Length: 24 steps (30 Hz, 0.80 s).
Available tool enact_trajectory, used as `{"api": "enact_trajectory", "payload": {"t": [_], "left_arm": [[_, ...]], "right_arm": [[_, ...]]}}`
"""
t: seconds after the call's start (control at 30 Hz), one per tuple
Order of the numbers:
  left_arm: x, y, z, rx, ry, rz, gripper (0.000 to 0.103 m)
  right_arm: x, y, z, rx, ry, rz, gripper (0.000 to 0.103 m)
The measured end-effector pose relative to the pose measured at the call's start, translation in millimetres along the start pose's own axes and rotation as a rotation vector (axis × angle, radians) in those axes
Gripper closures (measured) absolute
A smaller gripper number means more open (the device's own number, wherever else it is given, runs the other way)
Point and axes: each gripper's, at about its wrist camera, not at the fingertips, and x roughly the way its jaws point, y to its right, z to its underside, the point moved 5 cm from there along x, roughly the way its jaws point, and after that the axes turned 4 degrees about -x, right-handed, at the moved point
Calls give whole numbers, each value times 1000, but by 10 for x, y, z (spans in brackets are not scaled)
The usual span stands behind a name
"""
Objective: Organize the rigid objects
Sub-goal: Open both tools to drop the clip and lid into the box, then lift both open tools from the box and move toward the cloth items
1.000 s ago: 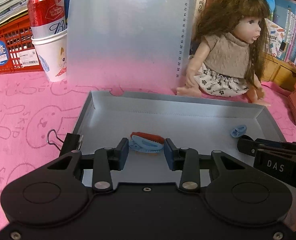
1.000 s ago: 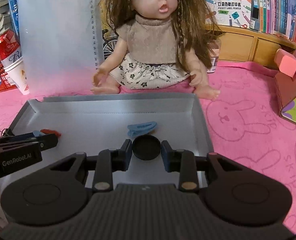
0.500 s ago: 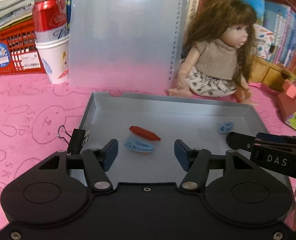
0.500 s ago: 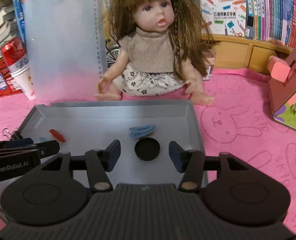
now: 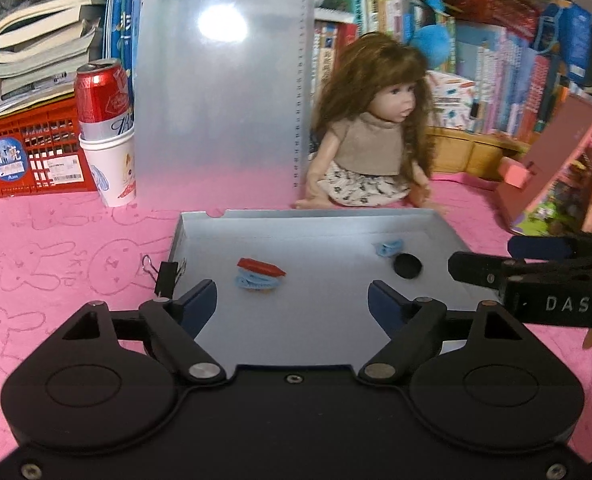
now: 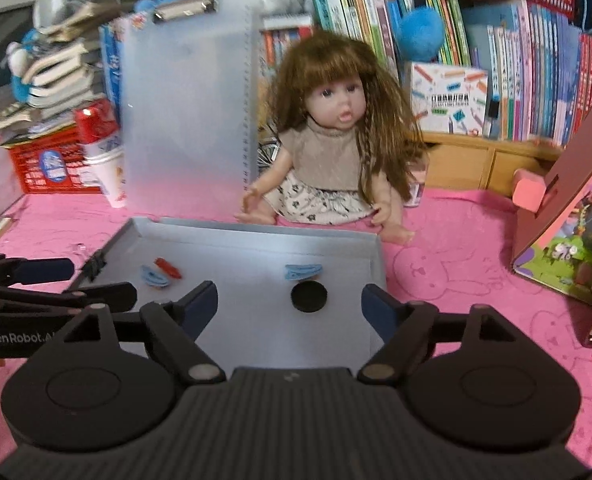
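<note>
left gripper (image 5: 291,304): jaws wide apart, empty; red clip (image 5: 260,268) stacked on blue clip (image 5: 255,282) just ahead
right gripper (image 6: 289,306): spread wide, empty; black disc (image 6: 309,297) between fingertips, in grey tray (image 6: 255,240)
second blue clip (image 6: 303,271): just beyond disc

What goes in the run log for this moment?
left hand-held gripper: open, empty | right hand-held gripper: open, empty | tray: red clip, two blue clips, black disc

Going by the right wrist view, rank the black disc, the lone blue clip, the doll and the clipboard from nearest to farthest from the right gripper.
Measured from the right gripper:
1. Black disc, in the tray between the open fingers.
2. Blue clip, just behind the disc.
3. Doll, sitting beyond the tray's far wall.
4. Clipboard, upright, far left.
</note>
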Motion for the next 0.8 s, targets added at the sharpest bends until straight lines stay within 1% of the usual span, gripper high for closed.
{"api": "enact_trajectory", "payload": {"t": [0.13,0.23,0.43,0.53,0.8], "left_arm": [[-226,18,128,-3,4,42,20],[-367,37,225,-3,10,71,20],[-606,43,427,13,17,92,20],[-728,26,554,28,25,99,19],[-886,1,940,35,-41,125,19]], "right_arm": [[-236,-49,73,-13,22,-31,15],[-398,-86,136,-36,43,-36,15],[-674,-159,342,-81,75,-60,15],[-761,-222,502,-128,63,-91,15],[-934,-400,974,-222,57,-115,15]]}}
